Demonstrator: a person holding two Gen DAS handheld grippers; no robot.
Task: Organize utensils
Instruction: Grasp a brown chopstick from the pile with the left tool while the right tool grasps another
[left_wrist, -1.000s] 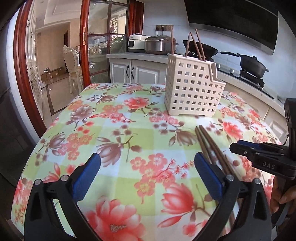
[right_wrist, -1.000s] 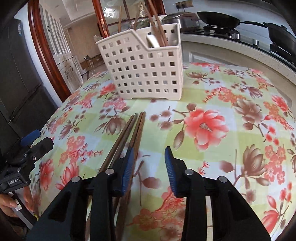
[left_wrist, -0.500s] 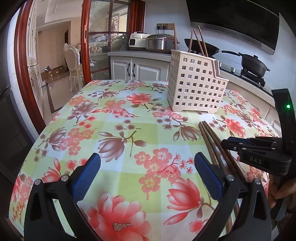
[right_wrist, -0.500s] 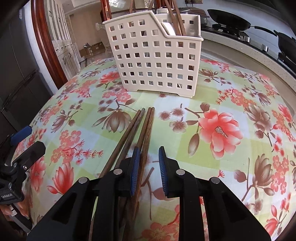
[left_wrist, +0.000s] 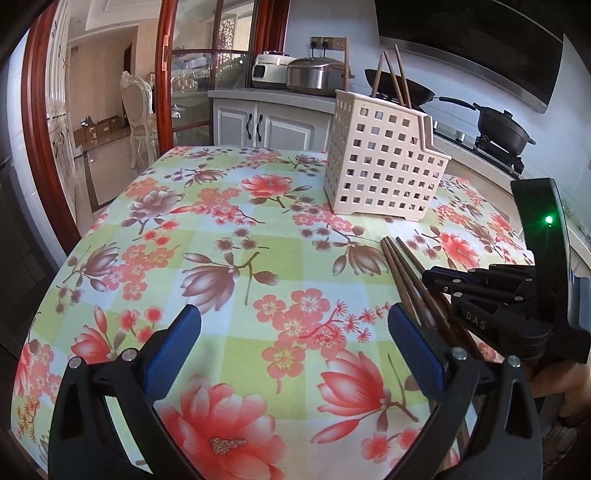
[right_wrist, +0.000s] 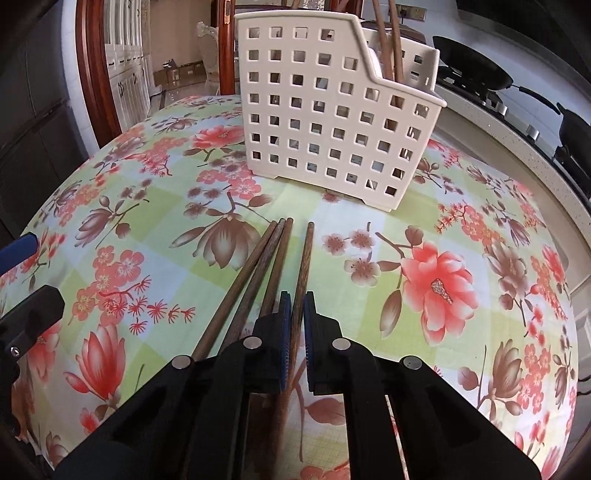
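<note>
On the table (right_wrist: 480, 369) the perforated basket (right_wrist: 332, 122) stands toward the far side, with several chopsticks upright (right_wrist: 391, 37) in its rear compartment. Before the basket, four loose chopsticks (right_wrist: 266, 266) lie on the tablecloth, tips pointing toward it, one of them (right_wrist: 304, 266) set slightly apart to the right and running between the fingers of the right gripper (right_wrist: 294, 325). The left gripper (left_wrist: 291, 350) sits to the left of this bundle, and behind the table a counter (left_wrist: 280, 99) carries cookers (left_wrist: 314, 75).

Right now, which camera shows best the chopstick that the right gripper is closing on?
The right wrist view: the single chopstick lies between the right gripper, apart from the other three. In the left wrist view, the gripper's body hides it.
</note>
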